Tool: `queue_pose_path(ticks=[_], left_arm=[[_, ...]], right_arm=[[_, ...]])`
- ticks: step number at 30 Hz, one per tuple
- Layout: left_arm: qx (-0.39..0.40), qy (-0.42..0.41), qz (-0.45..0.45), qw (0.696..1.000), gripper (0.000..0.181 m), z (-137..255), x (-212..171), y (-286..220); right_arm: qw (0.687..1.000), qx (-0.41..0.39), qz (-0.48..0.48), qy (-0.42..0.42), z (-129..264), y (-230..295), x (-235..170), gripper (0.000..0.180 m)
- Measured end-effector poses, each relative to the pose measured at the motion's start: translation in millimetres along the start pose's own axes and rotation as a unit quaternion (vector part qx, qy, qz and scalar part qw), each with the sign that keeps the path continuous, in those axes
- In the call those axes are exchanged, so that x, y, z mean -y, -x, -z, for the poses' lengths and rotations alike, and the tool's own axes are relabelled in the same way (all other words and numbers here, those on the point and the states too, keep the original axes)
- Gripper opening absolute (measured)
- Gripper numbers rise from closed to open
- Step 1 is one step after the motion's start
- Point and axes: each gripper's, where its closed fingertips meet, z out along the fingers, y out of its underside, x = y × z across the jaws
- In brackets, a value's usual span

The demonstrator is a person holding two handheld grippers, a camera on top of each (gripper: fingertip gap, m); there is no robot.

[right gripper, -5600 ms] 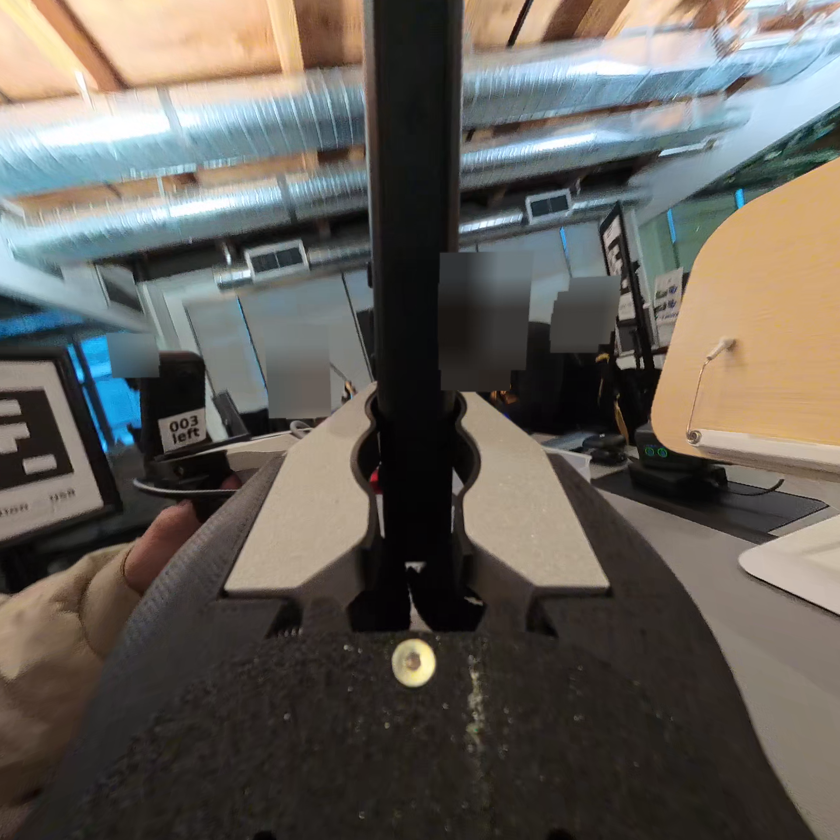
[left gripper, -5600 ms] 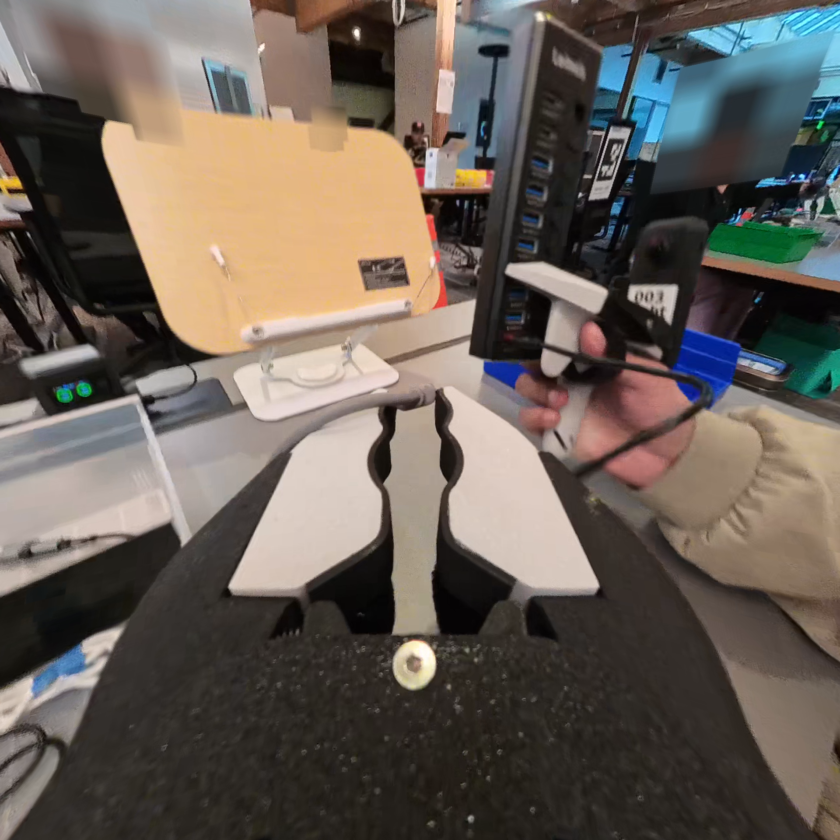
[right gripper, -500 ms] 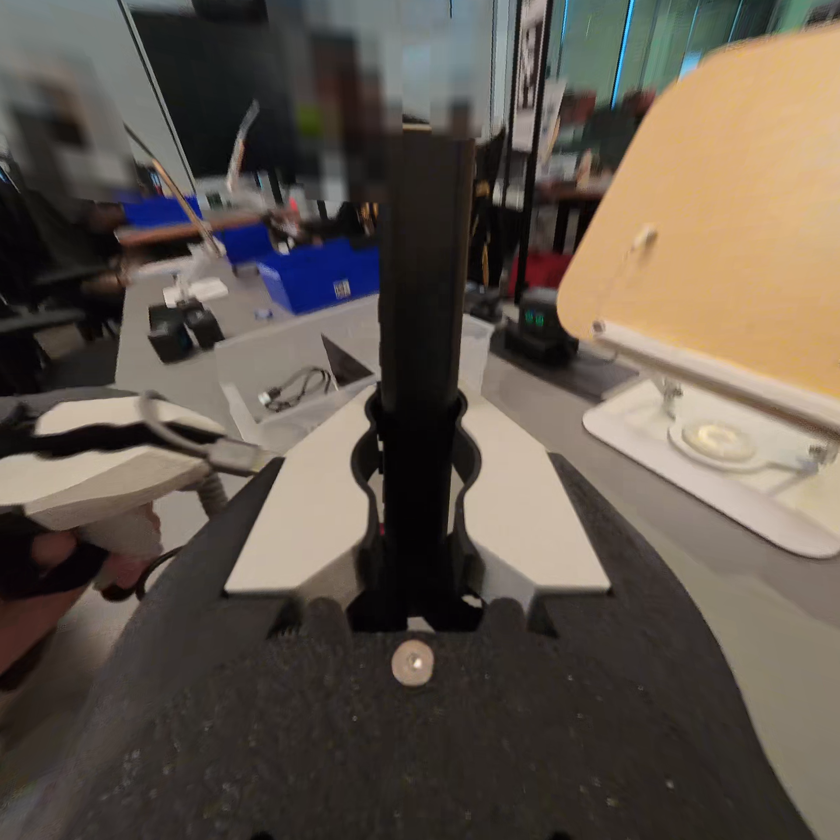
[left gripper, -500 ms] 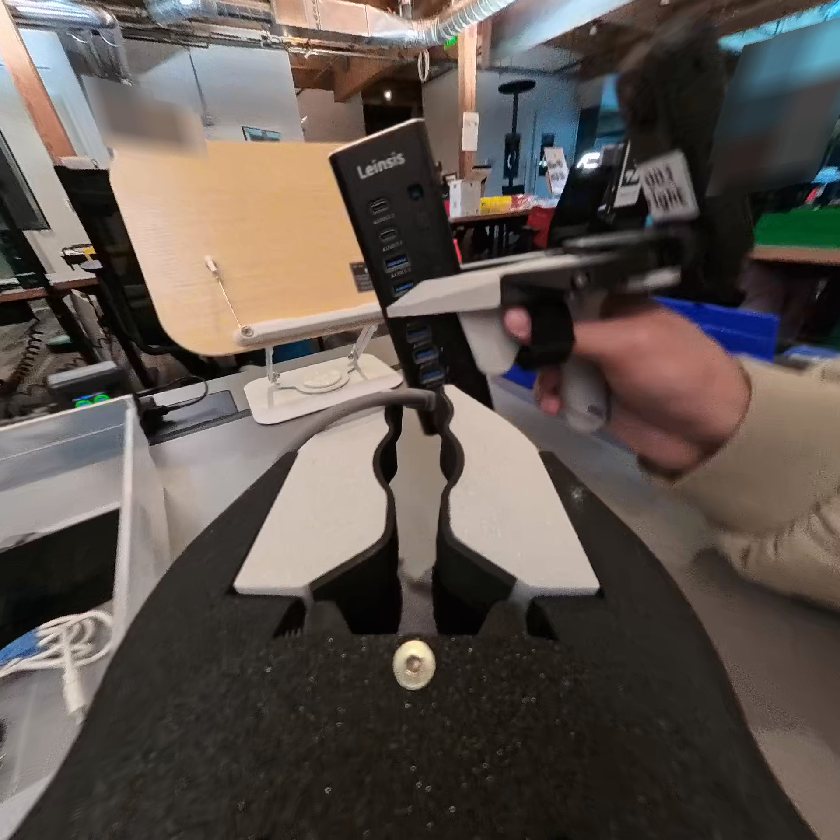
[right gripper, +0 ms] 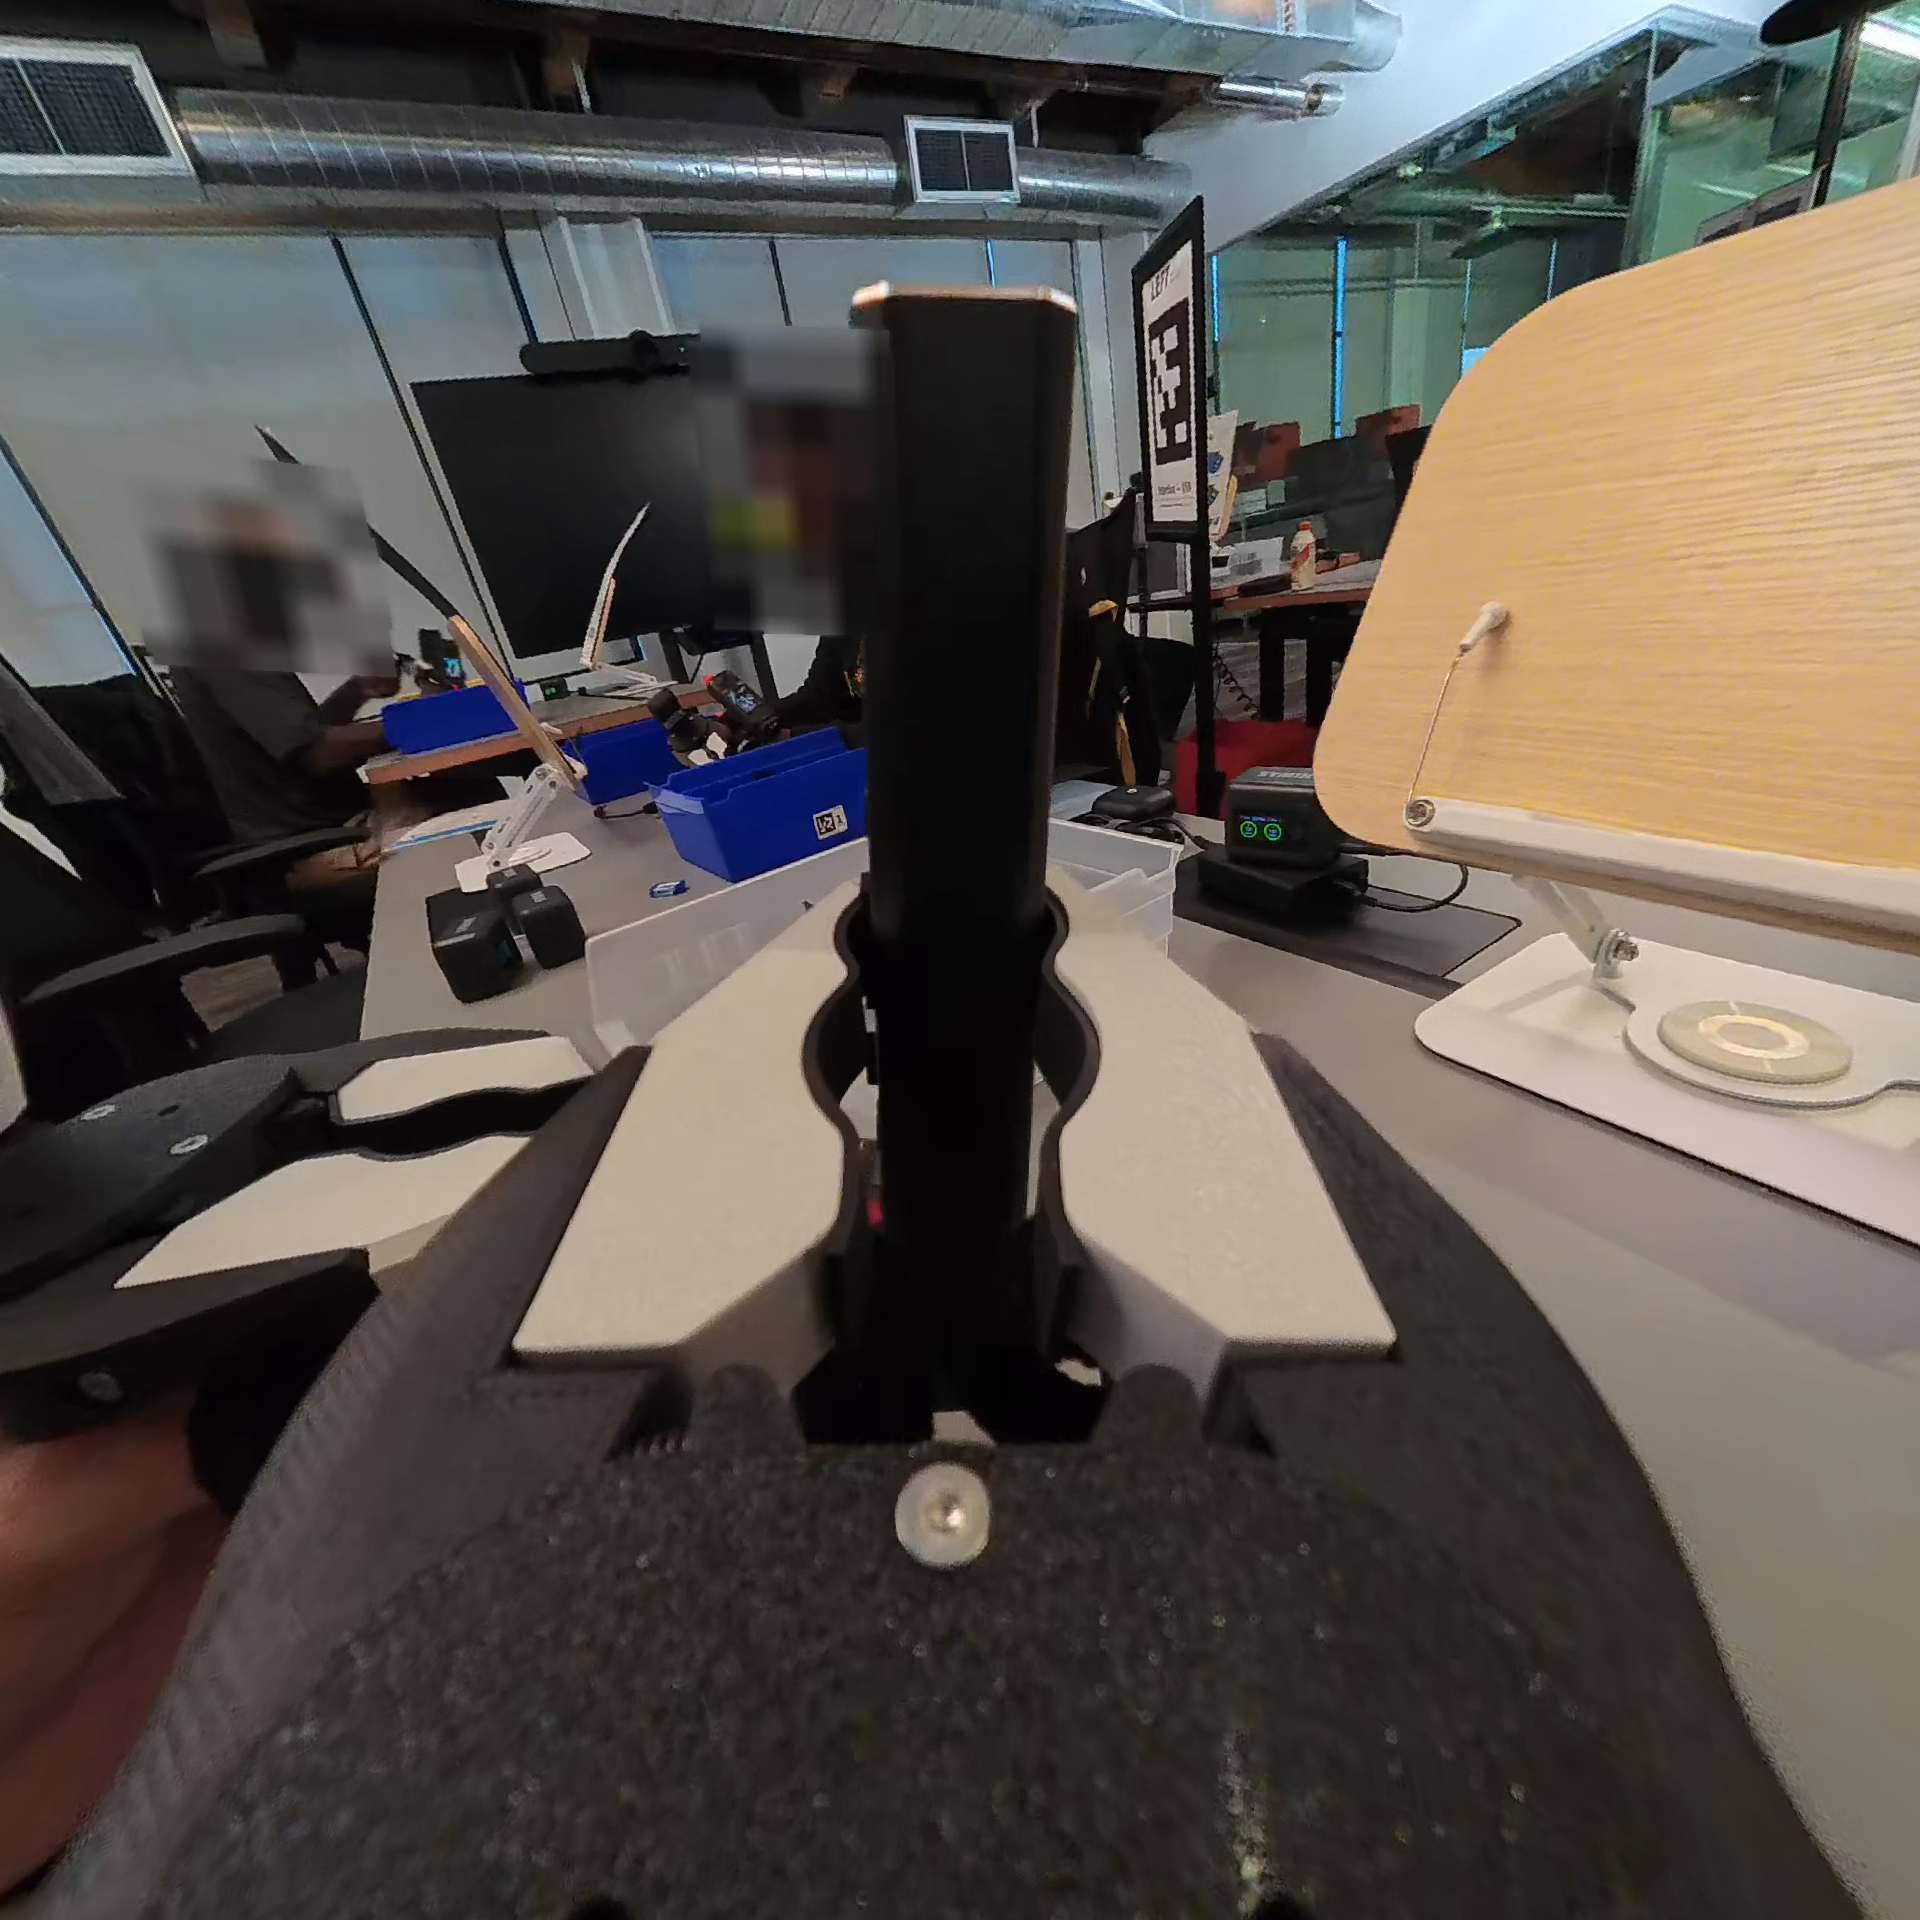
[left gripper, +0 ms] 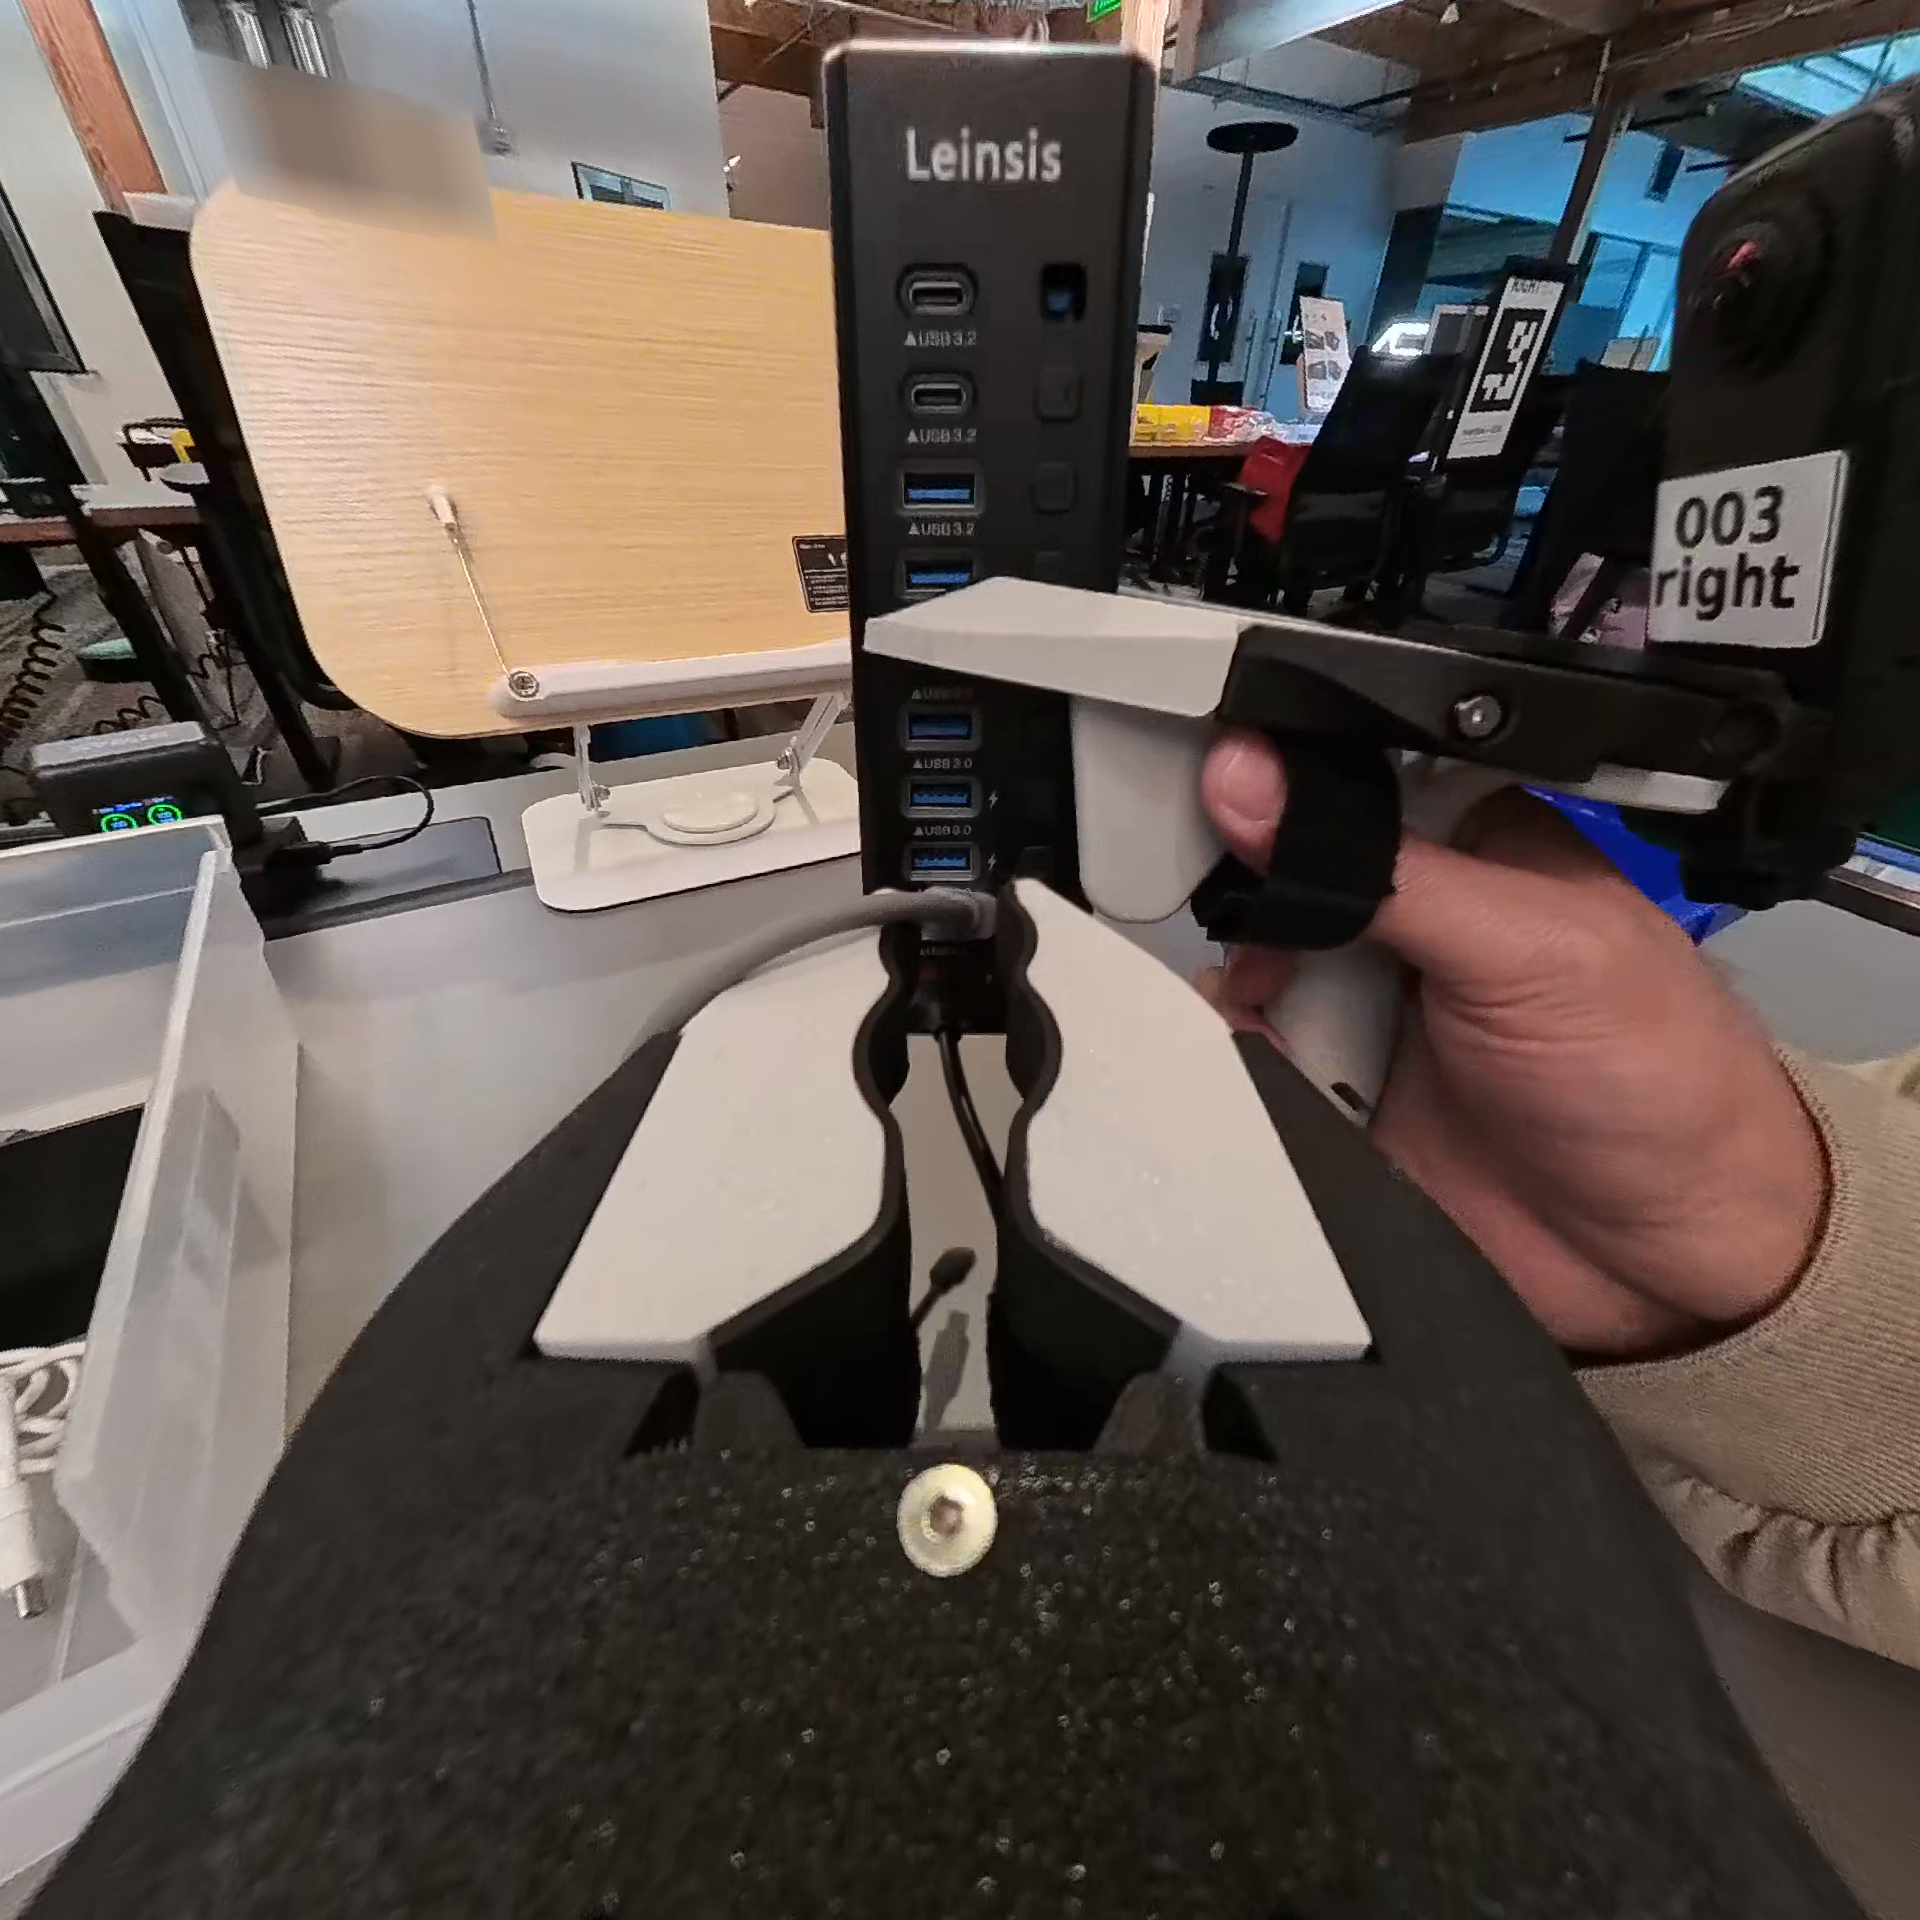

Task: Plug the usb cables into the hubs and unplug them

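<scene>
While the right hand-held gripper [right gripper: 951, 997] clamped the hub [left gripper: 982, 468] upright off the worktop, we saw our left hand-held gripper [left gripper: 951, 935] pinching the grey cable plug [left gripper: 956, 909] at its lowest port, straight ahead.

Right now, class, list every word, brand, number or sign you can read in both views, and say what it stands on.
I do not quote writing; here is what bears it.
USB hub: white brand word on top, small print under the ports.
White sticker by the right tool: a number and a word.
Marker signboard: square code; small print unreadable.
Label on the wooden stand: too small.
Blue bin label: too small.
</scene>
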Motion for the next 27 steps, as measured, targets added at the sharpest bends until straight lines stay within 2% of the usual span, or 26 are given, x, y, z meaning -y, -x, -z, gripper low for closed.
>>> queue_pose_path(ticks=[16, 24, 27], left_arm=[[0.016, -0.020, 0.059, 0.998, 0.014, 0.7, -8.3, 5.3], [0.033, -0.020, 0.018, 0.999, 0.015, -0.8, -15.0, 7.2], [0.041, -0.034, 0.008, 0.999, 0.014, 0.2, -14.3, 7.5]], right_arm=[[0.999, 0.011, -0.035, -0.005, -2.0, 2.5, -2.5, 0.026], [0.996, 0.021, -0.087, 0.007, -2.4, 5.6, -9.0, 0.027], [0.991, 0.018, -0.135, 0.005, -1.7, 2.5, -11.8, 0.028]])
